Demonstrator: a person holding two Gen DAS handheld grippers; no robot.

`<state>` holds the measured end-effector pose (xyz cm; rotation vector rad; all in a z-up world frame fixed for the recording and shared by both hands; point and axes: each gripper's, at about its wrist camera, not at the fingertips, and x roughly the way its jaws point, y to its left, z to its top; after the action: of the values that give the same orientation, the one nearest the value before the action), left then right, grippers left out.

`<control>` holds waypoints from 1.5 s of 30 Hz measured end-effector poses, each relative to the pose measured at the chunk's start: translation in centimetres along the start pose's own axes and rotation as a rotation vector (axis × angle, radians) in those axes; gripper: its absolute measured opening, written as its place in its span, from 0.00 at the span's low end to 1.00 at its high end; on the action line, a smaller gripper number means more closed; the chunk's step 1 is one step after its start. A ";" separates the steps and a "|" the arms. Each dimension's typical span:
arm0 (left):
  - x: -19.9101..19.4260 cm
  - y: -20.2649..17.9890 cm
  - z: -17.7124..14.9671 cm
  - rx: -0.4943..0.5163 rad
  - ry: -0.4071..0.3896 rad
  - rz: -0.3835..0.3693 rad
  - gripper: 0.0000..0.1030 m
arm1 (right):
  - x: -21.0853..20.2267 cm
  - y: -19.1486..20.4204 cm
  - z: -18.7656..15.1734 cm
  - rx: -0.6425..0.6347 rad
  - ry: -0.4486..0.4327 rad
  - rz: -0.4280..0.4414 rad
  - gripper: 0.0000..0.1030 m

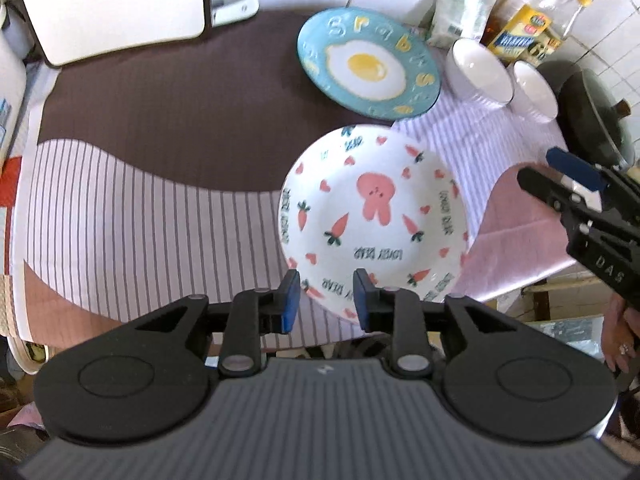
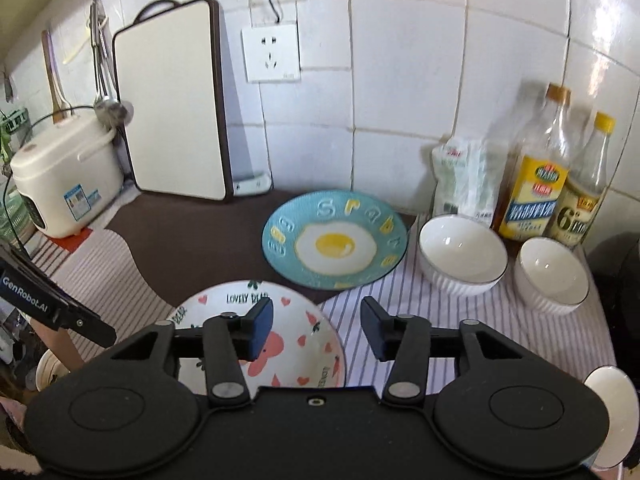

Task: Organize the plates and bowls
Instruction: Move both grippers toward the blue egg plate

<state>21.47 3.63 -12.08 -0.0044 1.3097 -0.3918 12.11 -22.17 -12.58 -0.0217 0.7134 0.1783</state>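
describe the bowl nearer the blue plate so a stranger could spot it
Find the bottles standing against the tiled wall. Two white bowls sit in front of them on the striped cloth. It is the bowl right beside the blue egg plate, not the other bowl by the dark pan.

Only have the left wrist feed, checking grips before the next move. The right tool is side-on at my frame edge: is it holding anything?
Observer: No. The right tool is open with nothing in it; the rabbit plate lies on the cloth below it.
Operator: What's left of the cutting board? It's cropped for me.
Observer: A white rice cooker, right beside the cutting board.
Operator: Anything on the wall behind?
Observer: A wall socket just right of the board, nothing plugged into its front.
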 end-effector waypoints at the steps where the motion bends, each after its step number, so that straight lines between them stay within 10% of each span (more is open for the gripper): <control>1: -0.4 -0.2 0.3 -0.002 -0.005 -0.004 0.29 | -0.3 -0.3 0.2 0.001 -0.006 0.001 0.56; 24: 2.0 -1.2 12.7 0.022 -0.172 0.032 0.66 | 5.6 -7.1 1.2 0.136 -0.147 0.108 0.85; 45: 14.2 2.3 19.7 -0.093 -0.089 0.029 0.74 | 19.5 -9.1 0.4 0.357 0.078 0.171 0.84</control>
<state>43.52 -2.48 -20.62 -0.0801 1.2376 -0.3019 28.36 -28.04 -25.41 0.3755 0.8169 0.2122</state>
